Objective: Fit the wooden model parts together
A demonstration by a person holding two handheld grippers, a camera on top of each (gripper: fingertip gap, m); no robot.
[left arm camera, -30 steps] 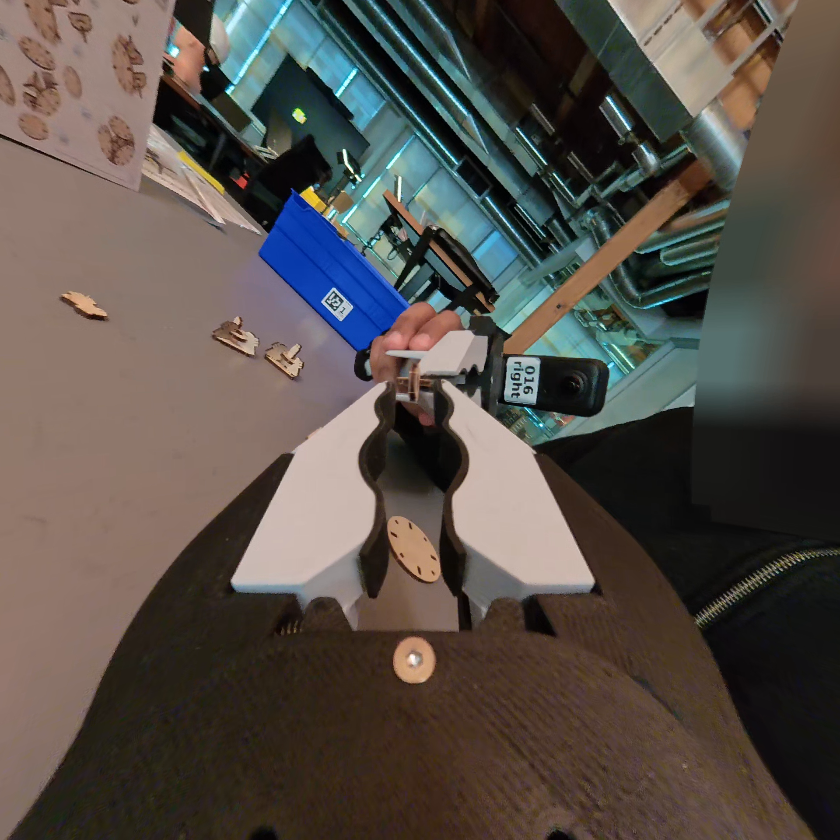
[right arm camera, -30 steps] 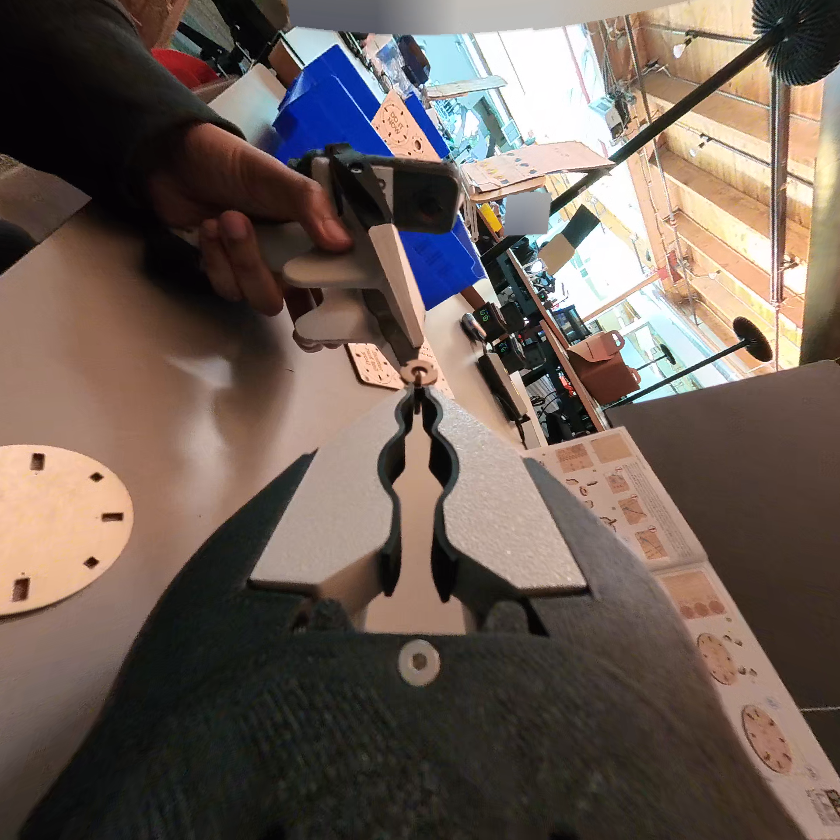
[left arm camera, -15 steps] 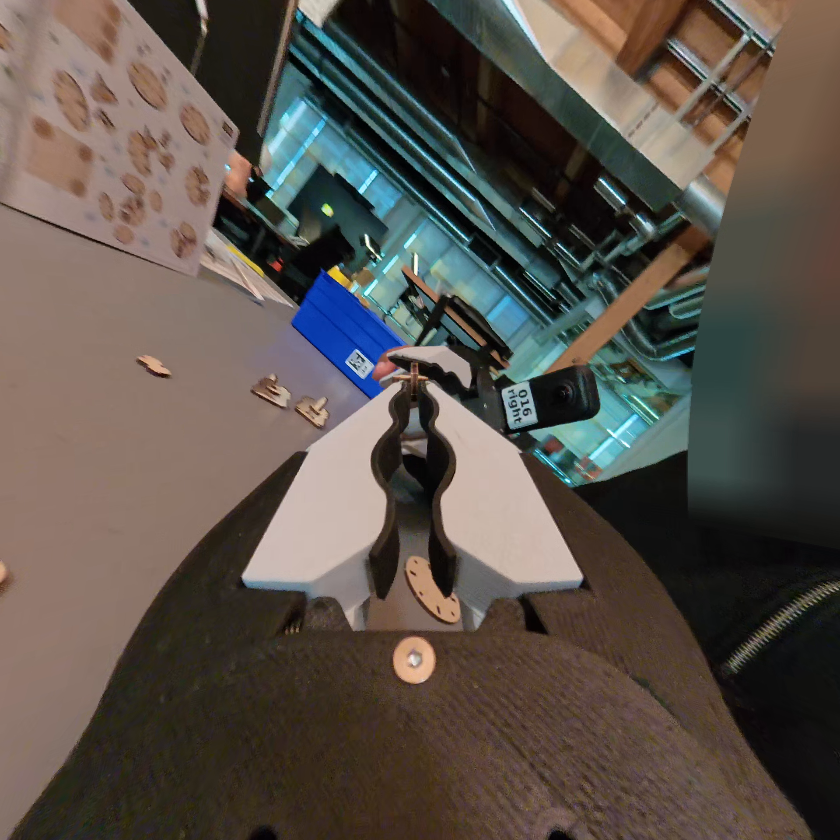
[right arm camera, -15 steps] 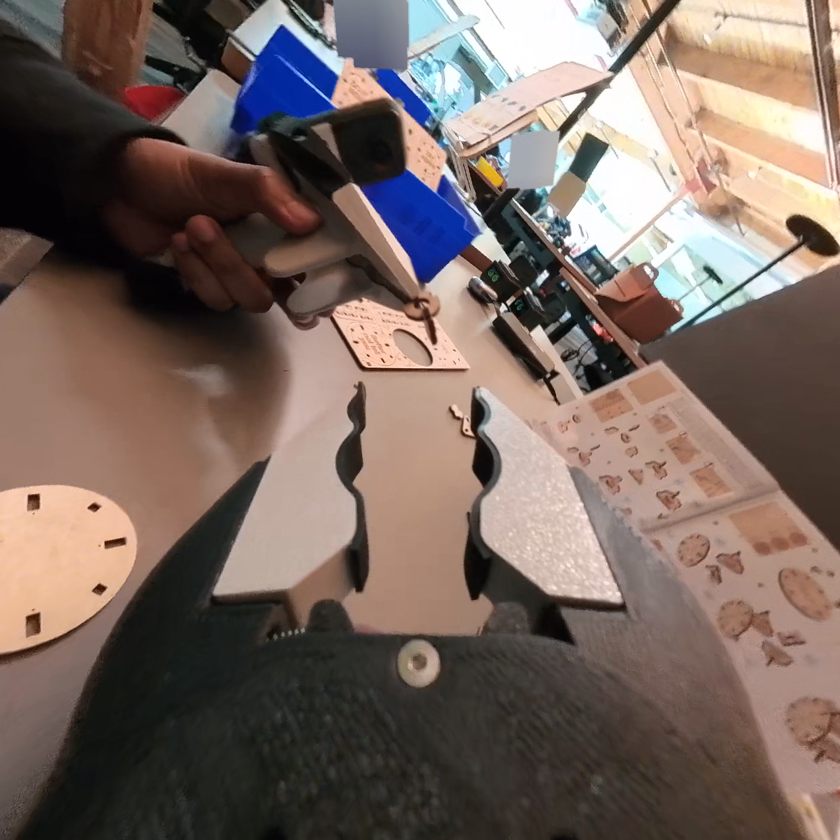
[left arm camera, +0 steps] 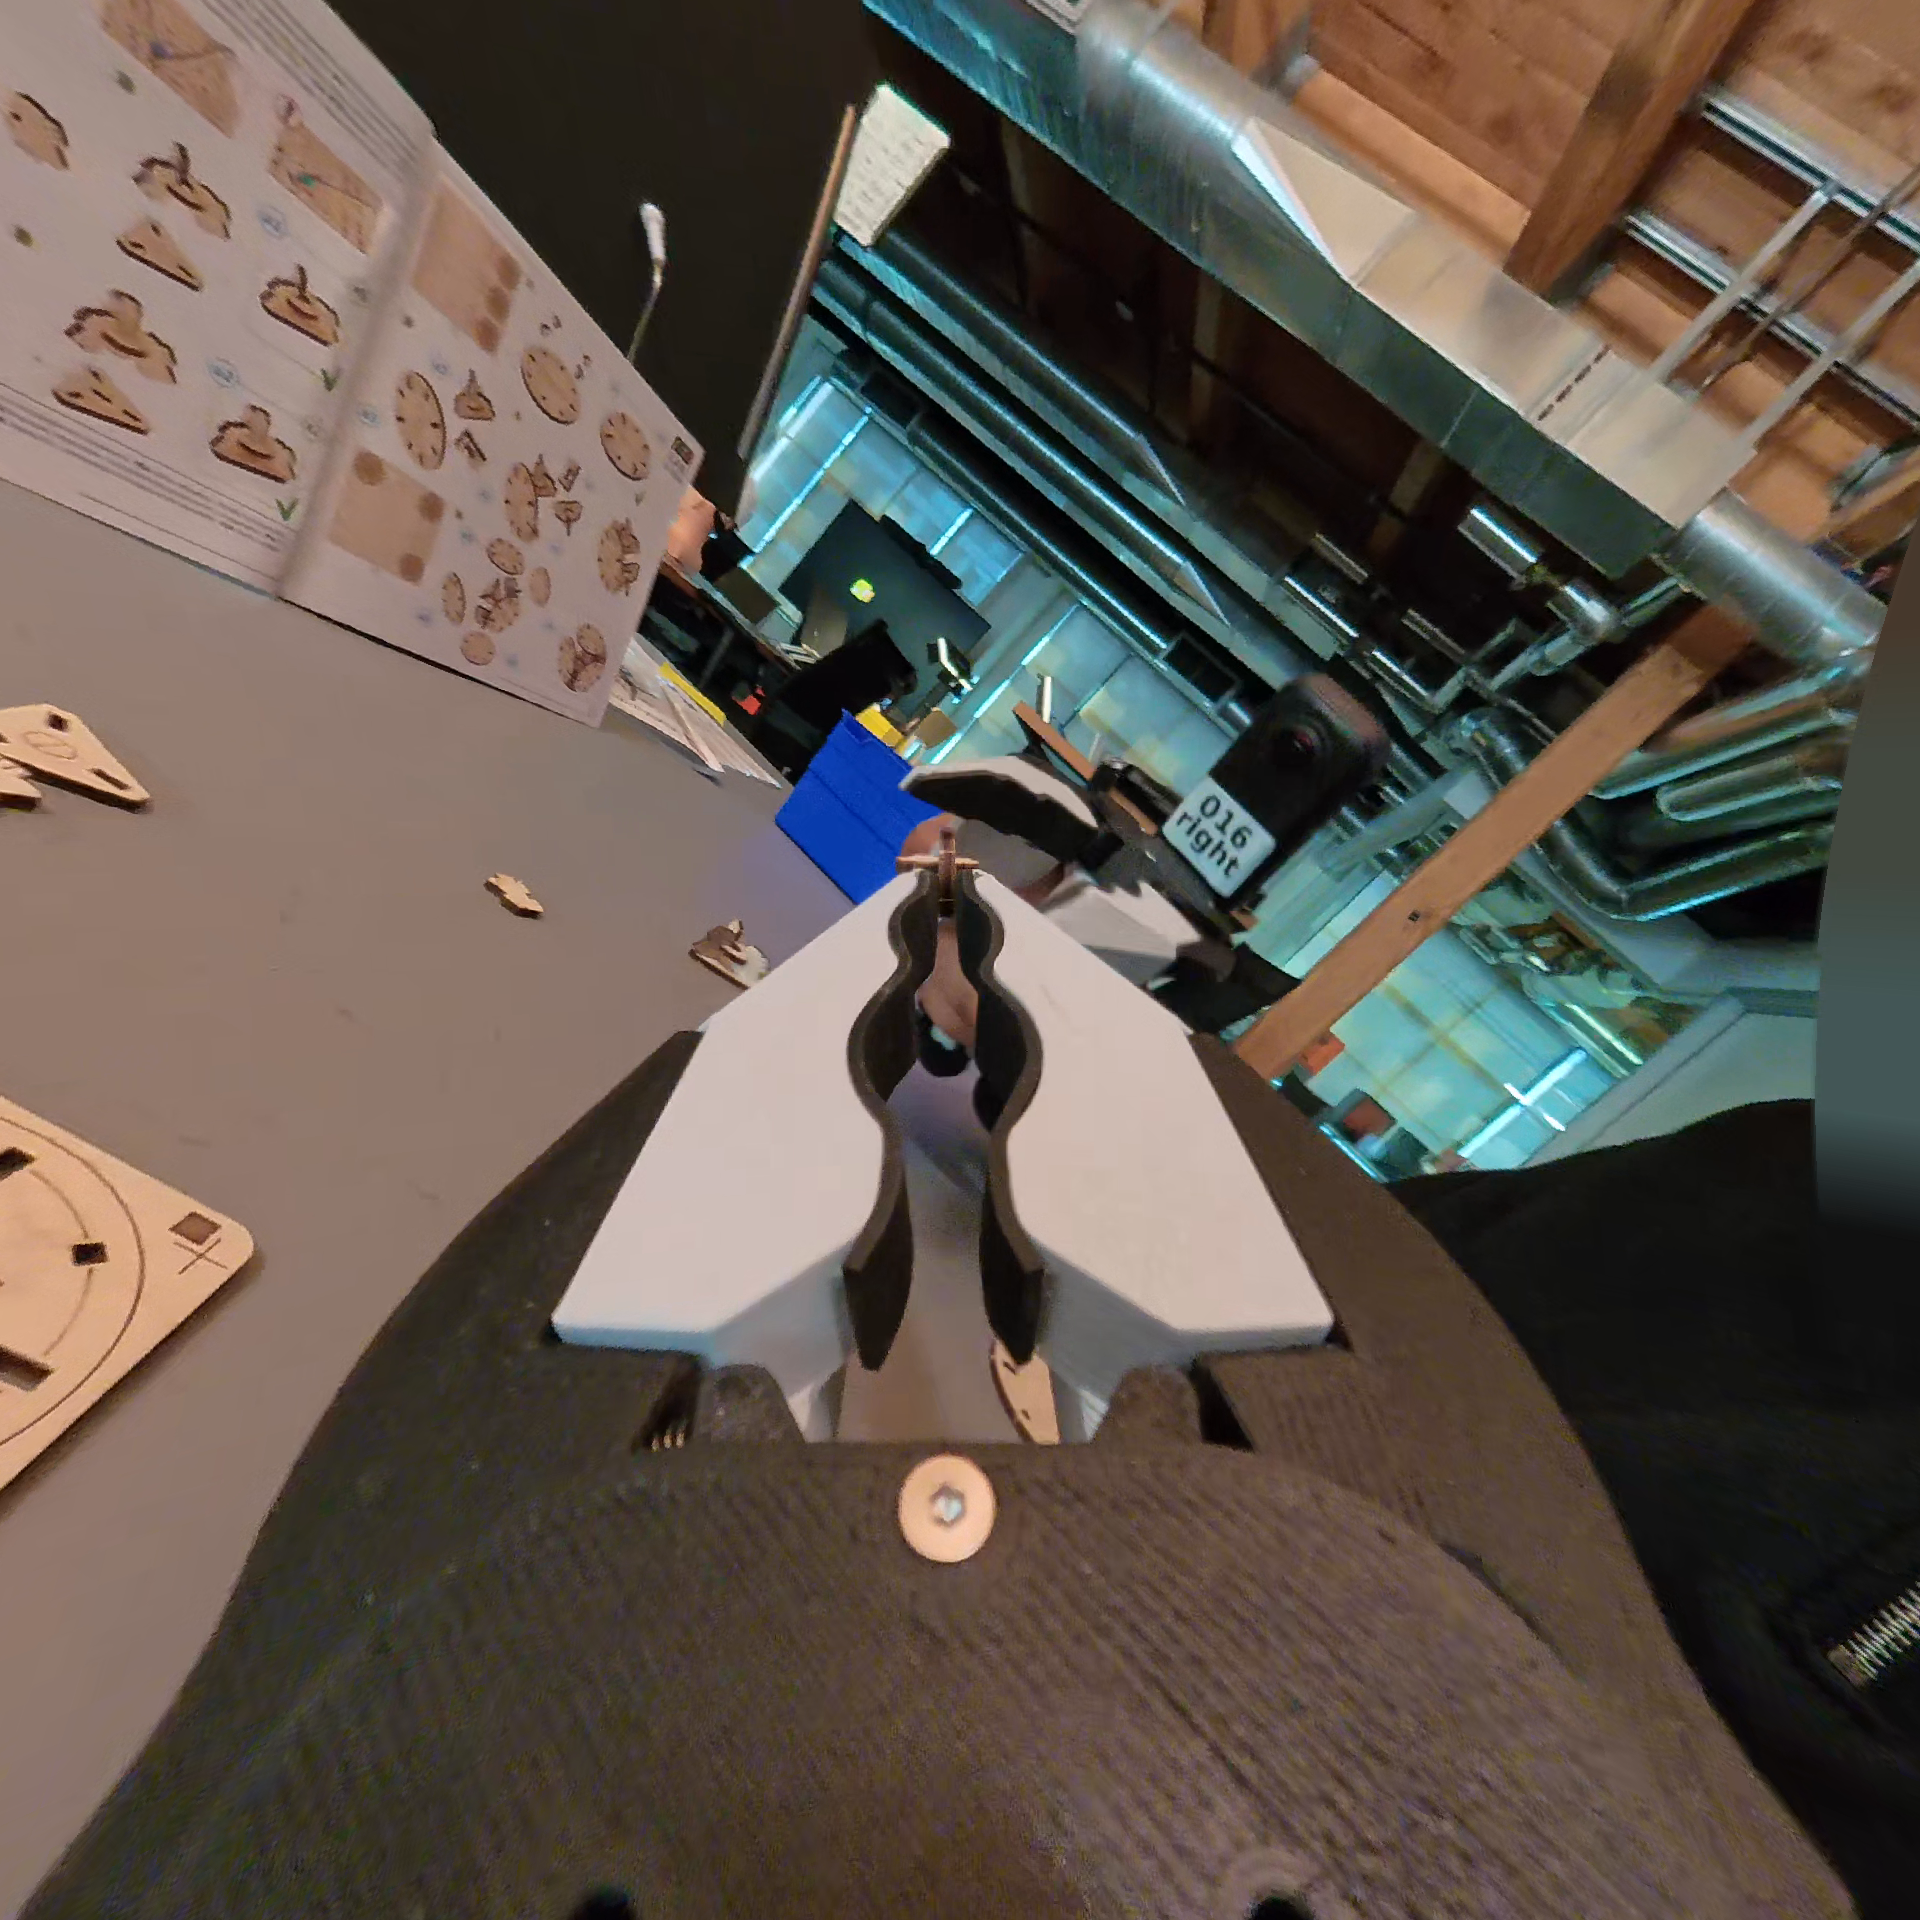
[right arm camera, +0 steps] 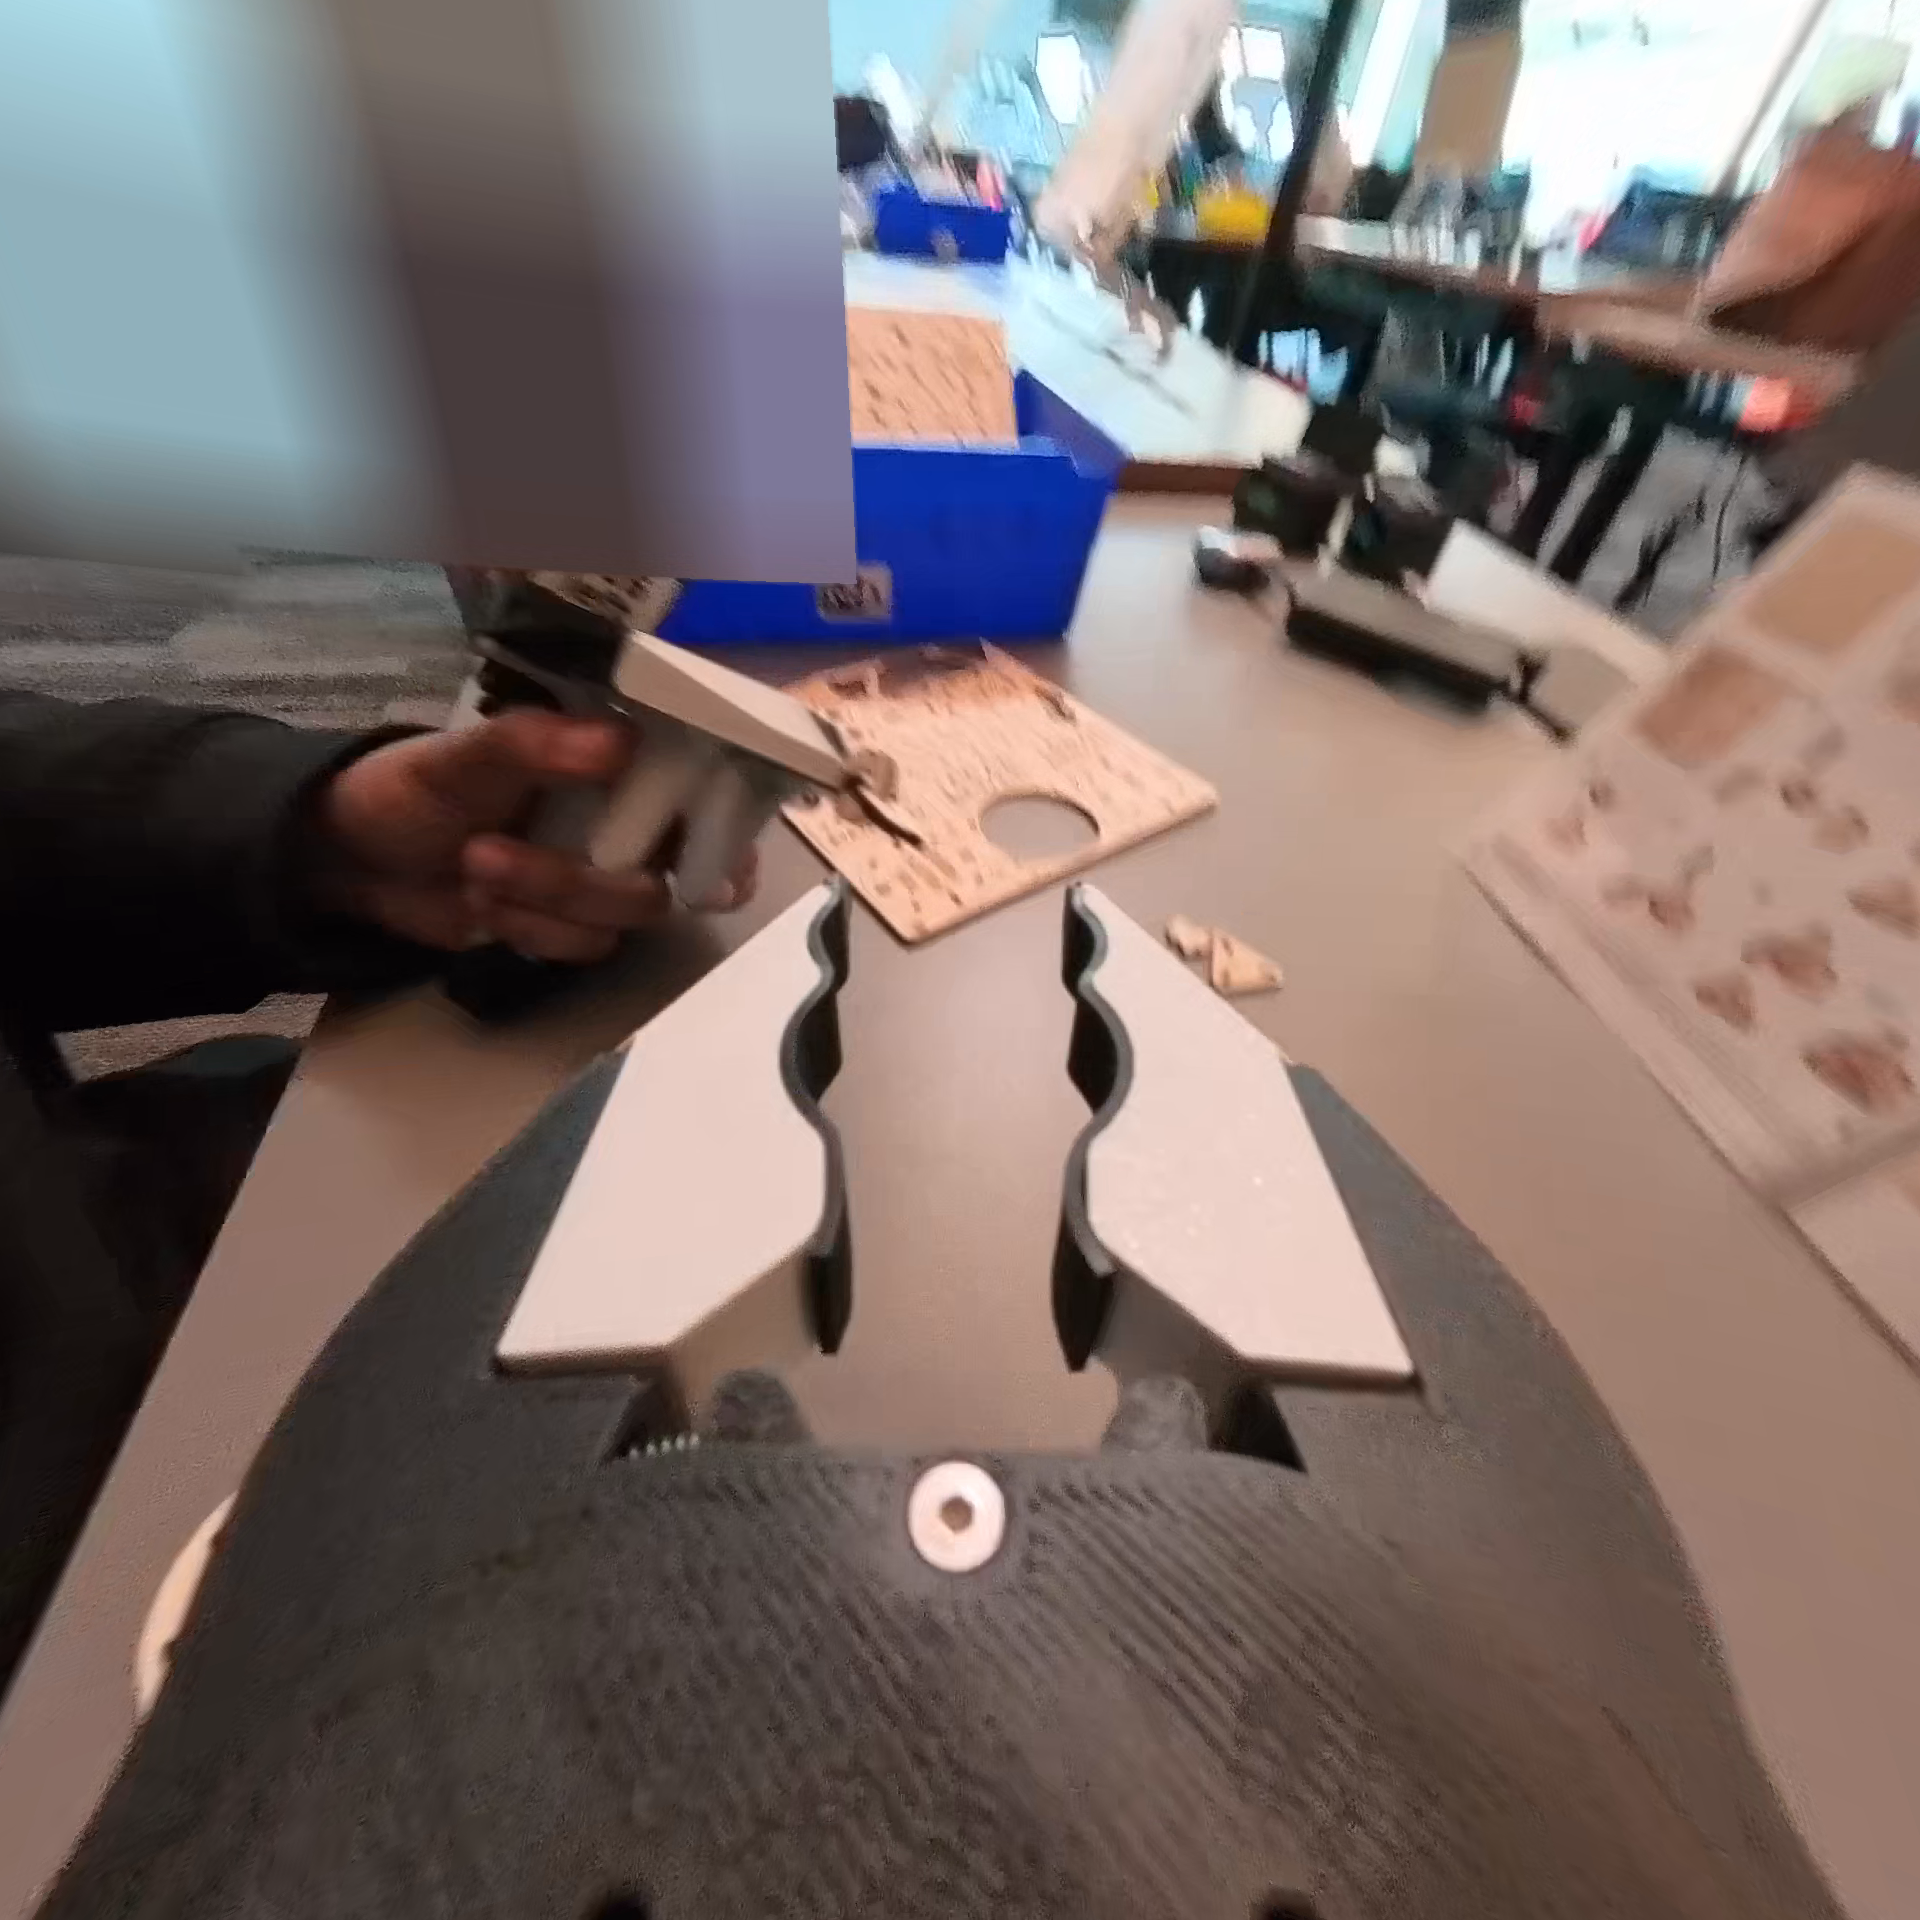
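Note:
My left gripper point(left arm camera: 940, 883) is shut on a small wooden assembly point(left arm camera: 938, 864), a thin pin with a little disc across it, pinched at the very fingertips above the grey table point(left arm camera: 312, 987). The right wrist view shows the same left gripper point(right arm camera: 847, 774) held by a hand, with the small wooden assembly point(right arm camera: 871, 777) at its tip. My right gripper point(right arm camera: 954, 914) is open and empty, low over the table, short of a wooden parts sheet point(right arm camera: 1122, 769) with a round hole. It also shows open in the left wrist view point(left arm camera: 997, 800), beyond my left fingertips.
An open instruction booklet point(left arm camera: 343, 364) lies at the far left, and shows in the right wrist view point(right arm camera: 1714, 883). Loose wooden pieces point(left arm camera: 514, 894) point(right arm camera: 1226, 956), a triangular piece point(left arm camera: 62, 753), a second parts sheet point(left arm camera: 83, 1268) and a round disc point(left arm camera: 1023, 1392) lie on the table. A blue bin point(right arm camera: 966, 530) stands behind. Left tips to right tips: about 4 centimeters. My right gripper's tips are some 15 centimeters from the triangular piece point(left arm camera: 62, 753).
The right gripper was shut on the small part and held it between my open left fingers. The left shut on it, the right opened, let go and drew back.

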